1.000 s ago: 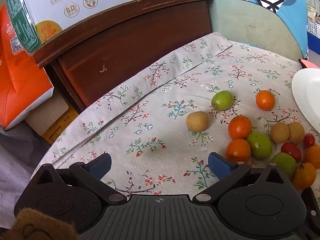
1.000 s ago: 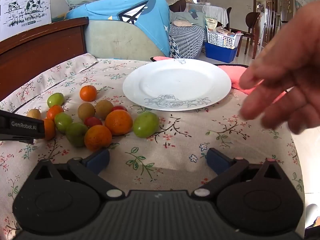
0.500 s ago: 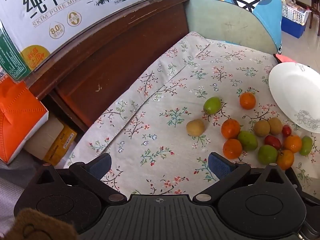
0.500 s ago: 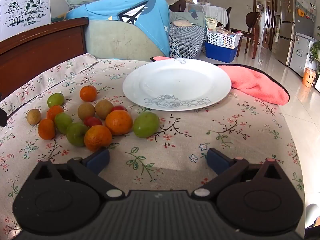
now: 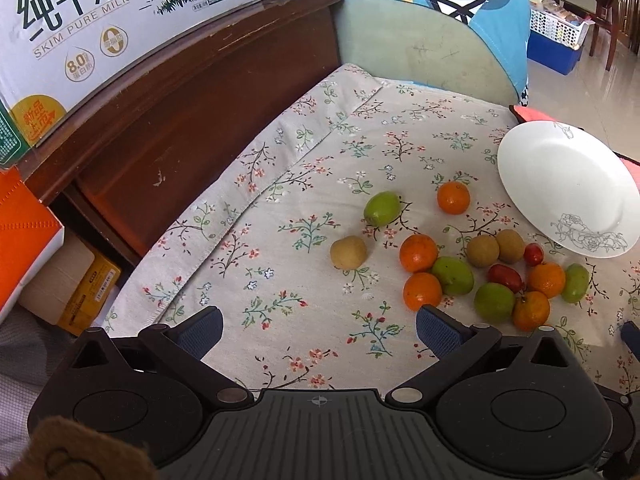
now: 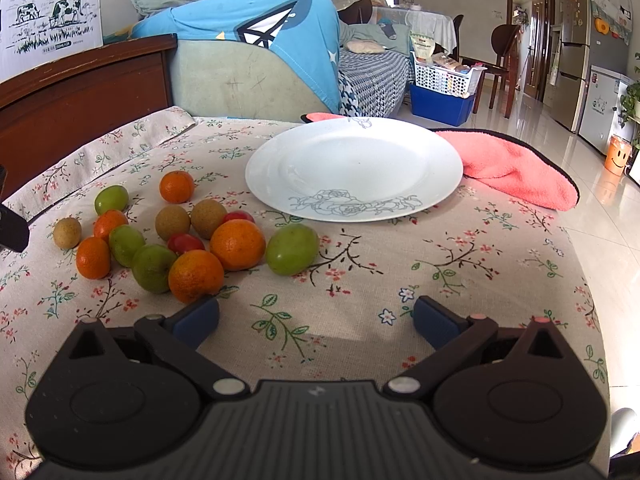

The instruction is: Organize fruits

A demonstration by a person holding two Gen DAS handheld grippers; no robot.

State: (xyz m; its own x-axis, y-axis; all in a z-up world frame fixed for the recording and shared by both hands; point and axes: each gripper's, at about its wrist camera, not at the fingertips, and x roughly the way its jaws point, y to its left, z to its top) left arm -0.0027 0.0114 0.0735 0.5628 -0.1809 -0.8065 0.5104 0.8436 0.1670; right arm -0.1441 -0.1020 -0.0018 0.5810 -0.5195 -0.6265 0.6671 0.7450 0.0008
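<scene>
Several small fruits lie loose on the floral tablecloth: oranges (image 6: 237, 244), green fruits (image 6: 292, 249), brown ones (image 6: 172, 222) and red ones (image 6: 185, 242). In the left wrist view the same cluster shows an orange (image 5: 418, 253), a green fruit (image 5: 382, 208) and a lone brown fruit (image 5: 348, 252). An empty white plate (image 6: 354, 168) (image 5: 568, 188) sits behind the fruits. My left gripper (image 5: 318, 326) is open and empty, raised to the left of the cluster. My right gripper (image 6: 316, 318) is open and empty, low over the cloth in front of the fruits.
A pink towel (image 6: 516, 170) lies right of the plate. A wooden headboard (image 5: 192, 120) with a milk carton box (image 5: 80, 32) runs along the left. A sofa with a blue cloth (image 6: 260, 52) stands behind the table. The table edge drops off at the right.
The left gripper has pulled back and up, so the plate and whole fruit cluster have come into its view. A hand seen a second ago in the right view is gone.
</scene>
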